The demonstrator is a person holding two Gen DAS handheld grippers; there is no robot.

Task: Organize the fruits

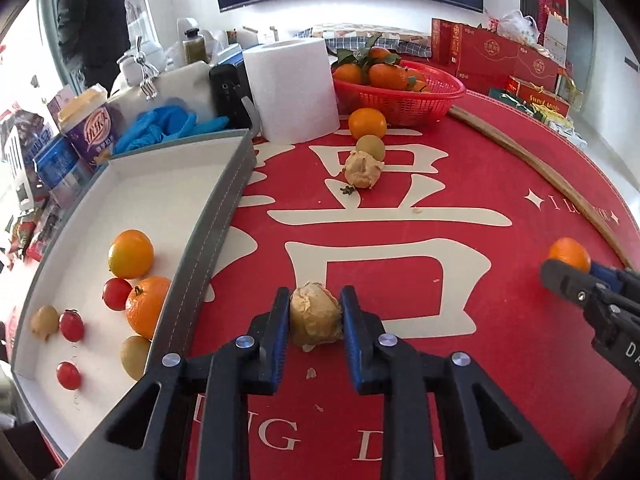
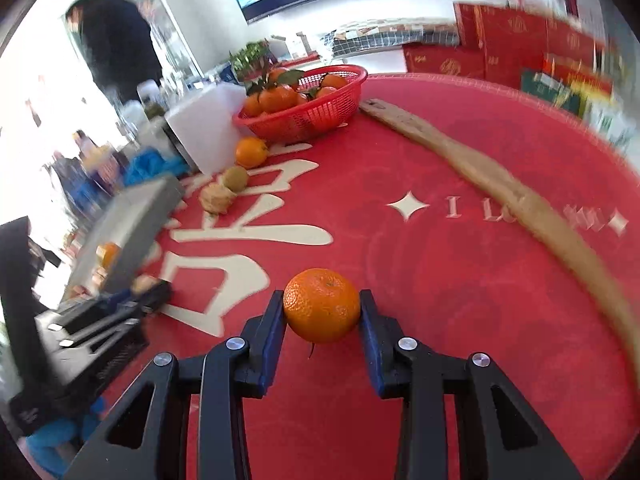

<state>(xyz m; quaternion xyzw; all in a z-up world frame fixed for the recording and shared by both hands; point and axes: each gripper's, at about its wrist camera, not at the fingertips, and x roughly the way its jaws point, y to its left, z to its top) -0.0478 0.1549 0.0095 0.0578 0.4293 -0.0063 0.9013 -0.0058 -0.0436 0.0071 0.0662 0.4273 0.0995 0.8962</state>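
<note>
Already the left gripper (image 1: 315, 312) clenches a papery husked fruit (image 1: 316, 314) just right of the grey tray (image 1: 208, 232); the right gripper (image 2: 322, 312) grasps a mandarin (image 2: 322, 305) farther right on the desk (image 1: 480, 320). Seven fruits fill the tray; three loose fruits near the red basket (image 1: 400, 98) remain.

black gripper (image 1: 315, 312), blue pads, silver screws
</note>
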